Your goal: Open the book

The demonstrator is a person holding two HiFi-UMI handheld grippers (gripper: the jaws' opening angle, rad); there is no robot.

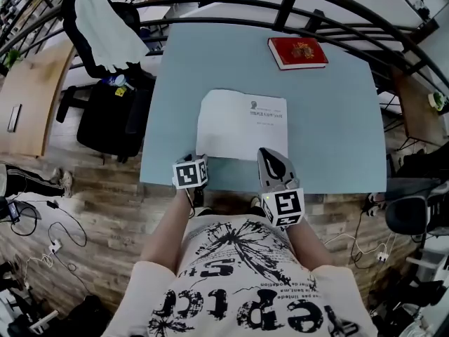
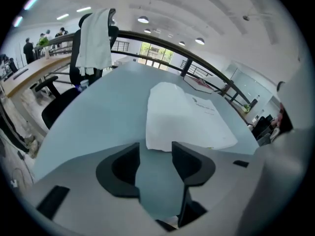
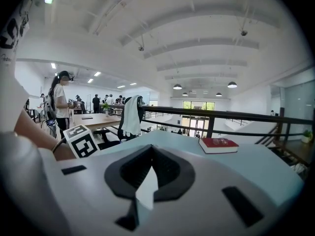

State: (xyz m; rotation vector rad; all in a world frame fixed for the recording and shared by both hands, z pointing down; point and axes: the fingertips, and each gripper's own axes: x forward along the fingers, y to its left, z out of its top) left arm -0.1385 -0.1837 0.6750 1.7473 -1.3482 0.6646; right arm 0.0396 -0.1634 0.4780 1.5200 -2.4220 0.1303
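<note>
A white book (image 1: pixel 243 126) lies flat in the middle of the pale blue table (image 1: pixel 337 132), near the front edge, showing a white page with small print. In the left gripper view the white book (image 2: pixel 184 114) is just beyond the jaws. My left gripper (image 1: pixel 196 161) (image 2: pixel 155 149) hovers at its near left corner, open, with only bare table between the jaws. My right gripper (image 1: pixel 262 152) (image 3: pixel 151 150) rests at the page's near right edge, its tips together and holding nothing. A closed red book (image 1: pixel 297 53) (image 3: pixel 218 144) lies at the table's far right.
A black office chair draped with a white garment (image 1: pixel 105 27) and a black bag (image 1: pixel 112 118) stand left of the table. A dark curved railing (image 1: pixel 295 5) runs behind it. A wooden desk (image 1: pixel 28 97) is further left. A person (image 3: pixel 61 100) stands far off.
</note>
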